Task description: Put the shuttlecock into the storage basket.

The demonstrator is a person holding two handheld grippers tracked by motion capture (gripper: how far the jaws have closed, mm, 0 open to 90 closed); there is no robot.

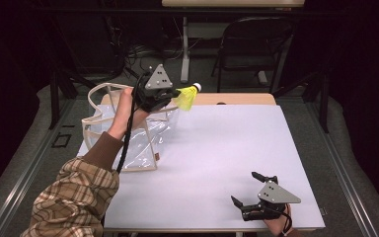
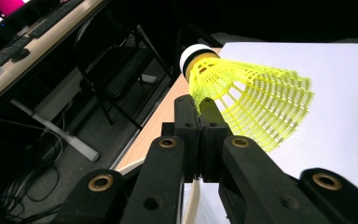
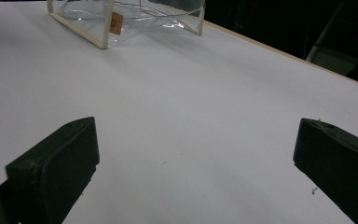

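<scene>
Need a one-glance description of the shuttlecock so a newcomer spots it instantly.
Start at the white table and go to its far left corner, where a clear bag with cream trim stands. Just above the bag, the left gripper pinches the shuttlecock in the air. It is the scene's one bright yellow item, a mesh skirt with a white cap.

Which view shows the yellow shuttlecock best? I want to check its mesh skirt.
The left gripper view: the shuttlecock is close, mesh and white cap sharp, its skirt edge pinched by the left hand-held gripper. In the high view it is small.
</scene>
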